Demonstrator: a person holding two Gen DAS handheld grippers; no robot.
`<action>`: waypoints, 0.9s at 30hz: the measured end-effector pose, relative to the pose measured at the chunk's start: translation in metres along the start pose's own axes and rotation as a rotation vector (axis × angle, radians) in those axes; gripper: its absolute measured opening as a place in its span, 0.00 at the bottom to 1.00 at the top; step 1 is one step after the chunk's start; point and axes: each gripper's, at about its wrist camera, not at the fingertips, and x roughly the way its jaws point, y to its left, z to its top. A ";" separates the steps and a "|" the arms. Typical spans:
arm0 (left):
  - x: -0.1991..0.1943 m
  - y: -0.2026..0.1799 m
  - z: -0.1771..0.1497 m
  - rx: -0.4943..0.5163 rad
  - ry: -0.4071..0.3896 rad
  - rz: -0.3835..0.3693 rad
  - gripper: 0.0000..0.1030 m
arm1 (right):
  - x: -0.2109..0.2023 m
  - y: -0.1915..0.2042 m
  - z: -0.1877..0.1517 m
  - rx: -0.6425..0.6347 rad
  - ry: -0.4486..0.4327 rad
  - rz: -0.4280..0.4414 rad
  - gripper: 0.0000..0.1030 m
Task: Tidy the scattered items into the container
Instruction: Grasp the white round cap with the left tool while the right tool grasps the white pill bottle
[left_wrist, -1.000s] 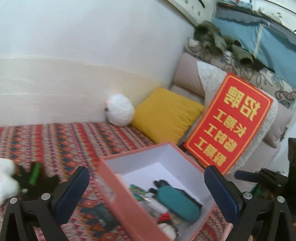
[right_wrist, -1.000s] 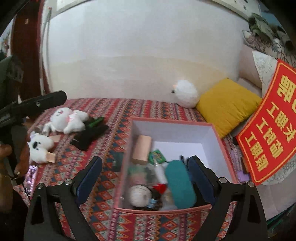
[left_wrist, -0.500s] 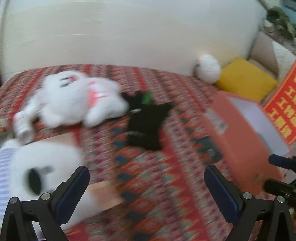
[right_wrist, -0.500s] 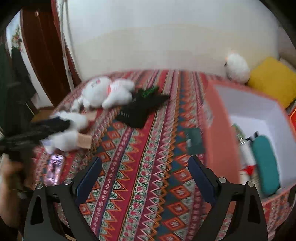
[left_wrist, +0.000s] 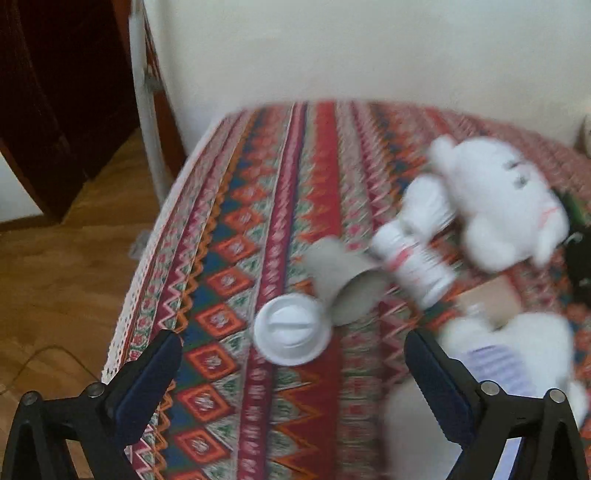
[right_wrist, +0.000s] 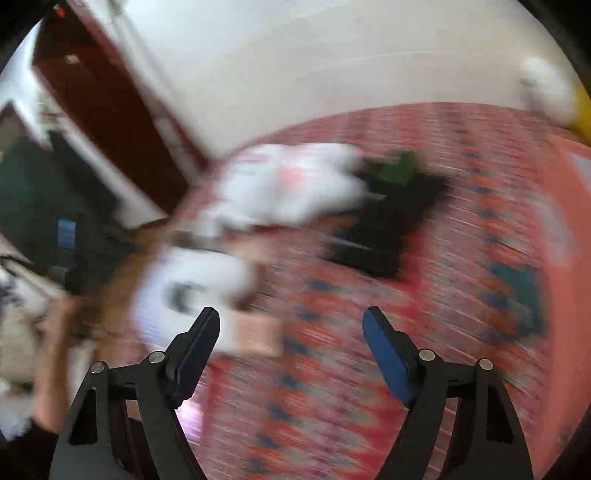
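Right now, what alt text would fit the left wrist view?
The open left gripper hovers over a patterned bedspread, with a white lid lying between its fingers. Beyond lie a grey cardboard tube and blurred white plush toys.

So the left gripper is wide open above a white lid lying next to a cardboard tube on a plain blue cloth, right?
Not quite: the cloth is patterned in red, not plain blue, as the left wrist view shows. The left gripper is indeed wide open above the white lid beside the cardboard tube.

Fluffy plush toy (left_wrist: 495, 199) on woven patterned cloth (left_wrist: 258, 229); smooth plastic lid (left_wrist: 291, 329).
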 end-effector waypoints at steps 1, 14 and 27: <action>0.012 0.007 -0.002 0.005 0.022 -0.005 0.95 | 0.018 0.018 0.017 -0.015 0.022 0.050 0.81; 0.088 0.031 -0.029 0.076 0.068 -0.097 0.94 | 0.264 0.101 0.102 -0.156 0.351 -0.083 0.81; 0.111 0.030 -0.009 0.084 0.016 -0.157 0.92 | 0.307 0.095 0.101 -0.192 0.389 -0.113 0.44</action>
